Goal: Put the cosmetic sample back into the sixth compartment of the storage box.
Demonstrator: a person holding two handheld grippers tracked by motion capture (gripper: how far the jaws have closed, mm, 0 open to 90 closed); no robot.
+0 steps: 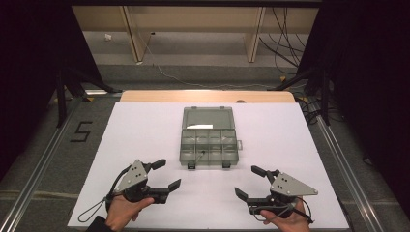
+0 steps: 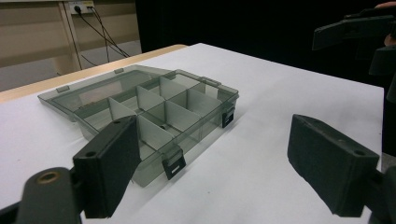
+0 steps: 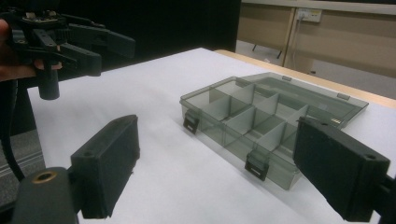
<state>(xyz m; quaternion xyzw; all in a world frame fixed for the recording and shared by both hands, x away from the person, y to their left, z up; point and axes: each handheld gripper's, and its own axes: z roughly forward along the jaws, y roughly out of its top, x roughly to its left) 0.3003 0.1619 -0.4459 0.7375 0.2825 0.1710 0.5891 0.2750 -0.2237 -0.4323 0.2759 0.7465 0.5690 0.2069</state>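
A smoky clear plastic organizer box (image 1: 209, 137) lies at the middle of the white table sheet (image 1: 140, 130), its lid folded flat toward the far side and two black latches facing me. Dividers split it into several compartments, and a small dark item lies in a front one. My left gripper (image 1: 168, 174) hovers open at the near left, short of the box. At the near right my right gripper (image 1: 247, 181) is open too. The box (image 2: 154, 107) is ahead of the left gripper (image 2: 222, 163). The right gripper (image 3: 224, 168) also faces the box (image 3: 252, 116). Neither holds anything.
The table's wooden far edge (image 1: 208, 95) shows beyond the sheet. Black stand legs (image 1: 60, 96) flank both sides, and cables (image 1: 285, 43) run across the floor behind. A "5" mark (image 1: 81, 131) is on the floor at the left.
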